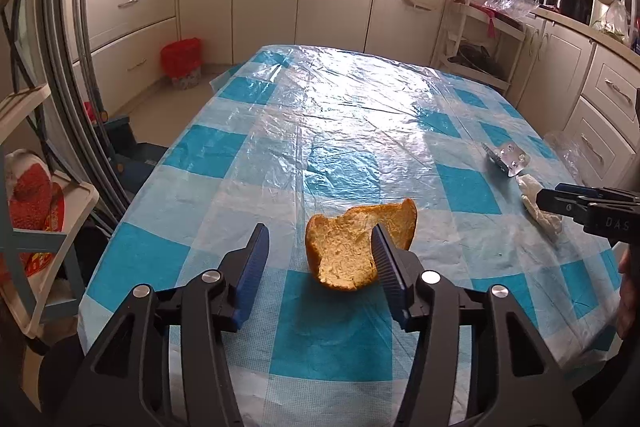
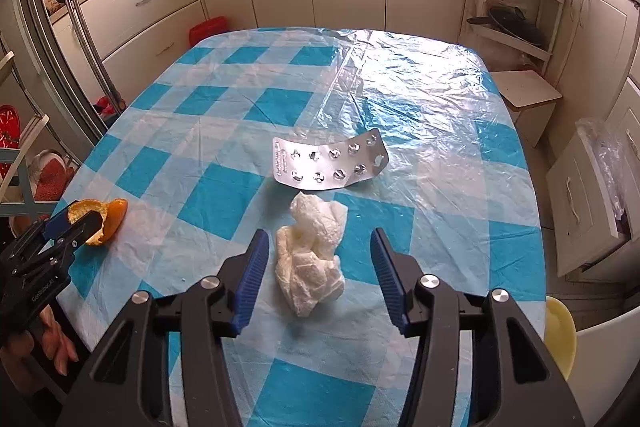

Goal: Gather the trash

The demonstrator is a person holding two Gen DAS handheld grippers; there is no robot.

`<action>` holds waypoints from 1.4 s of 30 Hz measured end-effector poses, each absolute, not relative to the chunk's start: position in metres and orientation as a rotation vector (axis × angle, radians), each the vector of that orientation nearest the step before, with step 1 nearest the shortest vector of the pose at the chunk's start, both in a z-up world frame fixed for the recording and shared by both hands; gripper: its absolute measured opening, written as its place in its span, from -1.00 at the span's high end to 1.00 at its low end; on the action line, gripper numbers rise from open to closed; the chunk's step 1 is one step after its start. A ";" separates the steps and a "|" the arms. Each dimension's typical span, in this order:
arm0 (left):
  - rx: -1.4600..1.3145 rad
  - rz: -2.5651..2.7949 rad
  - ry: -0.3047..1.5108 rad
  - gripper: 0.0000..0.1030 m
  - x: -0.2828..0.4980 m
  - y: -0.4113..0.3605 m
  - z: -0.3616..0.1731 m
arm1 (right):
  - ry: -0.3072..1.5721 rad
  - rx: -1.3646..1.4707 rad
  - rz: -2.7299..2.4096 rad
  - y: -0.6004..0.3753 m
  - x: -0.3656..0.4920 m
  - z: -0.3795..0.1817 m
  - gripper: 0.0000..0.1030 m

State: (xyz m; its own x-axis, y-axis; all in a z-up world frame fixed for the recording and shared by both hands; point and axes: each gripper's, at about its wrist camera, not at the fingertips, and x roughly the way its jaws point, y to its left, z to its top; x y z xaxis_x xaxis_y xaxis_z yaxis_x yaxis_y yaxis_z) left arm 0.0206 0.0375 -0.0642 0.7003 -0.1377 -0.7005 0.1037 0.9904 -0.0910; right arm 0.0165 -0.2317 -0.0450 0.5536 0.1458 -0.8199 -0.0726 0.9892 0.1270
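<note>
One pithy orange peel (image 1: 356, 251) sat between the released left gripper (image 1: 318, 259) – one crumpled tissue (image 2: 310, 259) between the released right gripper (image 2: 316, 261), one foil blister strip (image 2: 330, 165) beyond.

- The left gripper (image 1: 318, 247) is seen at the bottom centre of its own view, jaws parted, blue ribbed pads (image 1: 252, 267) angled downward.
- The right gripper (image 2: 316, 251) is held likewise at the bottom centre of its view, jaws apart.
- At the lower left of the right wrist view, a hand (image 2: 56, 343) is wrapped around the left gripper's handle.
</note>
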 end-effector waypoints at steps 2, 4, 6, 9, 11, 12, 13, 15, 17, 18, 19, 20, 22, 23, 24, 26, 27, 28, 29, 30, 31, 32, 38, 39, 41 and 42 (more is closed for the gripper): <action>-0.047 -0.134 0.786 0.01 0.020 0.037 -0.065 | 0.979 0.083 0.129 -0.232 0.017 -0.046 -0.01; -0.045 -0.135 0.784 -0.01 0.020 0.037 -0.065 | 0.979 0.082 0.129 -0.232 0.016 -0.046 -0.03; -0.044 -0.138 0.783 -0.01 0.020 0.037 -0.066 | 0.981 0.079 0.131 -0.232 0.017 -0.047 -0.04; -0.044 -0.138 0.786 -0.02 0.020 0.037 -0.067 | 0.987 0.074 0.133 -0.231 0.018 -0.049 -0.04; -0.046 -0.139 0.789 -0.02 0.020 0.037 -0.067 | 0.990 0.070 0.135 -0.230 0.018 -0.050 -0.04; -0.045 -0.139 0.789 -0.02 0.020 0.037 -0.068 | 0.990 0.069 0.136 -0.229 0.018 -0.050 -0.04; -0.044 -0.139 0.789 -0.02 0.020 0.036 -0.068 | 0.991 0.067 0.137 -0.229 0.018 -0.050 -0.04; -0.042 -0.139 0.789 -0.02 0.020 0.035 -0.068 | 0.992 0.066 0.138 -0.228 0.018 -0.051 -0.04; -0.038 -0.140 0.789 -0.02 0.020 0.035 -0.068 | 0.995 0.063 0.140 -0.227 0.018 -0.052 -0.04; -0.036 -0.141 0.789 -0.02 0.020 0.034 -0.068 | 0.996 0.061 0.140 -0.227 0.018 -0.052 -0.04; -0.035 -0.143 0.789 -0.02 0.020 0.034 -0.068 | 0.997 0.059 0.142 -0.227 0.018 -0.052 -0.04; -0.035 -0.144 0.790 -0.02 0.020 0.034 -0.067 | 0.997 0.057 0.143 -0.226 0.018 -0.052 -0.04; -0.037 -0.144 0.790 -0.02 0.021 0.034 -0.067 | 0.997 0.055 0.143 -0.226 0.018 -0.052 -0.03; -0.040 -0.144 0.790 -0.02 0.021 0.034 -0.067 | 0.998 0.055 0.144 -0.227 0.018 -0.052 -0.03; -0.044 -0.144 0.790 -0.02 0.021 0.034 -0.067 | 0.998 0.055 0.143 -0.227 0.017 -0.052 -0.03; -0.048 -0.143 0.791 -0.02 0.021 0.035 -0.067 | 0.997 0.059 0.141 -0.228 0.017 -0.052 -0.03; -0.046 -0.144 0.791 -0.02 0.021 0.034 -0.067 | 0.995 0.060 0.141 -0.228 0.017 -0.051 -0.03; -0.044 -0.147 0.791 -0.02 0.021 0.034 -0.067 | 0.994 0.060 0.141 -0.229 0.017 -0.051 -0.03; -0.044 -0.149 0.791 -0.02 0.021 0.034 -0.067 | 0.995 0.059 0.141 -0.229 0.017 -0.051 0.01; -0.043 -0.151 0.792 -0.02 0.021 0.034 -0.067 | 0.997 0.058 0.142 -0.228 0.017 -0.051 0.07; -0.044 -0.150 0.793 -0.02 0.021 0.034 -0.067 | 1.000 0.057 0.144 -0.228 0.017 -0.051 0.11; -0.046 -0.149 0.793 -0.02 0.021 0.035 -0.066 | 1.001 0.056 0.146 -0.228 0.017 -0.051 0.18; -0.057 -0.137 0.792 -0.02 0.022 0.035 -0.067 | 0.988 0.068 0.143 -0.231 0.015 -0.048 0.18; -0.055 -0.137 0.792 -0.02 0.022 0.035 -0.067 | 0.988 0.071 0.144 -0.231 0.016 -0.048 0.17; -0.053 -0.138 0.792 -0.02 0.021 0.035 -0.067 | 0.988 0.071 0.145 -0.231 0.017 -0.048 0.17; -0.052 -0.139 0.792 -0.02 0.021 0.035 -0.067 | 0.988 0.071 0.146 -0.231 0.017 -0.048 0.17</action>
